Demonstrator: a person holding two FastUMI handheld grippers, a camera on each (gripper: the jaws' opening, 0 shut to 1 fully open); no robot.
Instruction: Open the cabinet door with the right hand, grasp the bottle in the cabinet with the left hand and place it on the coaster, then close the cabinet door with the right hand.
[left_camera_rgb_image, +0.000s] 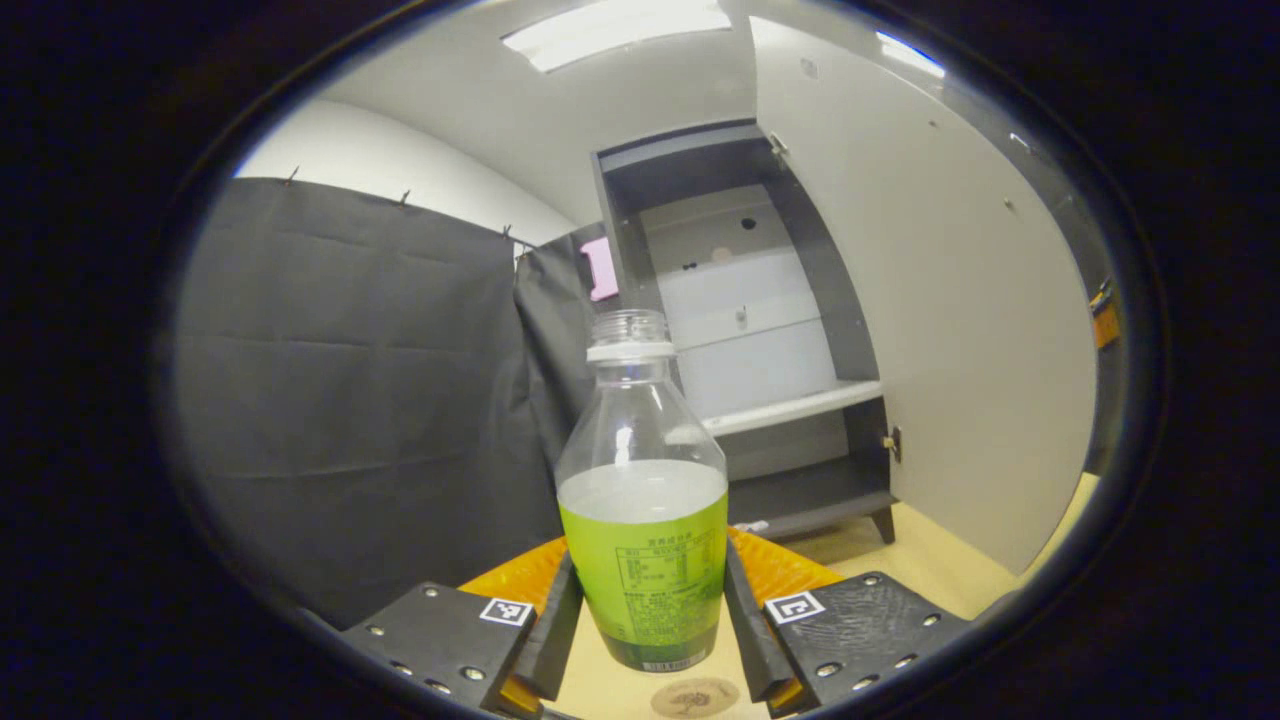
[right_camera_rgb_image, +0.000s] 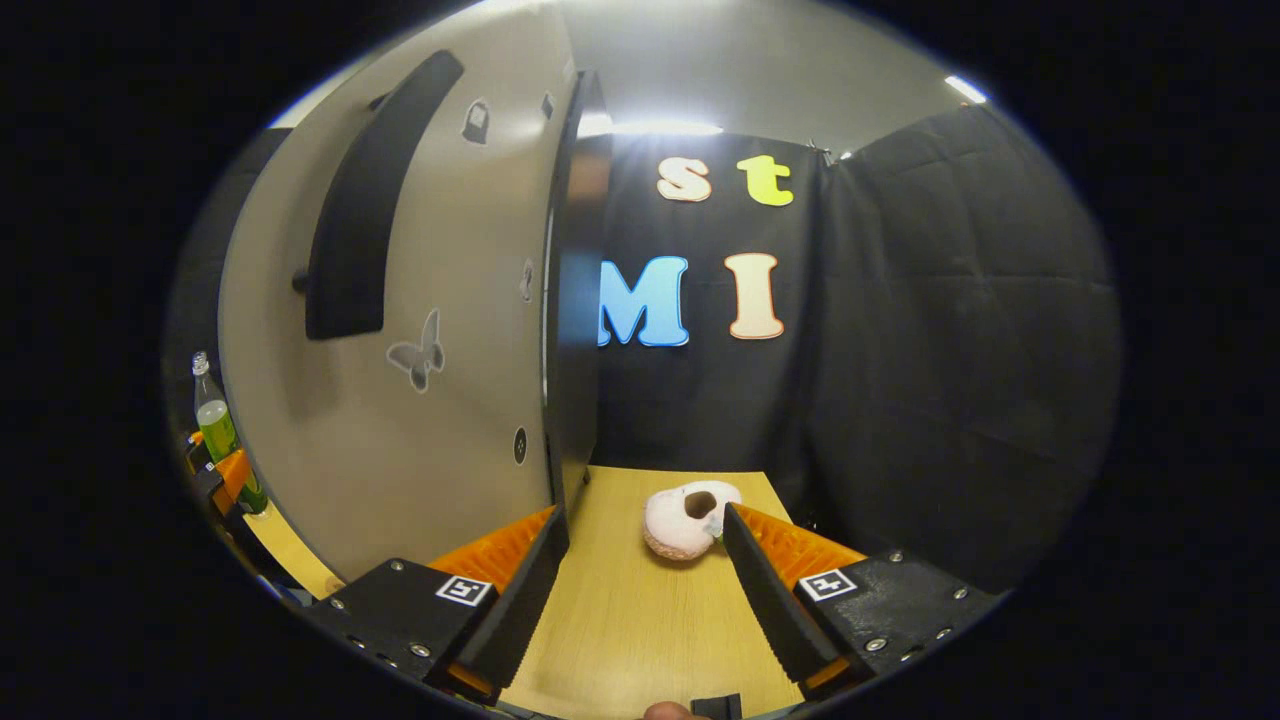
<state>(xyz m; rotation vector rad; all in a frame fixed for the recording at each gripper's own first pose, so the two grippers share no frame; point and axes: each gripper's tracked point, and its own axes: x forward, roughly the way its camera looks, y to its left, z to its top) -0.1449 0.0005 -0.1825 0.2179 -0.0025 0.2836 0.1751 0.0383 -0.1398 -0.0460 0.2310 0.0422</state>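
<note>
Left gripper (left_camera_rgb_image: 645, 620) jaws are closing on the bottle (left_camera_rgb_image: 643, 520), frame center, carrying it upright above the coaster (left_camera_rgb_image: 694, 697) so nothing spills. Right gripper (right_camera_rgb_image: 640, 590) jaws are gaping wide, empty, waiting beside the open cabinet door (right_camera_rgb_image: 400, 330).

A pale plush toy (right_camera_rgb_image: 688, 520) is lying on the wooden table (right_camera_rgb_image: 640, 620) — a dark round opening is showing on its upper side, and it is sitting near the black cloth wall (right_camera_rgb_image: 950, 350). In the left gripper view that cloth (left_camera_rgb_image: 350, 380) is hanging in folds, pinned along its top edge, with a pink patch (left_camera_rgb_image: 601, 268) showing by its right end — a ceiling light (left_camera_rgb_image: 620, 25) is glowing overhead.
</note>
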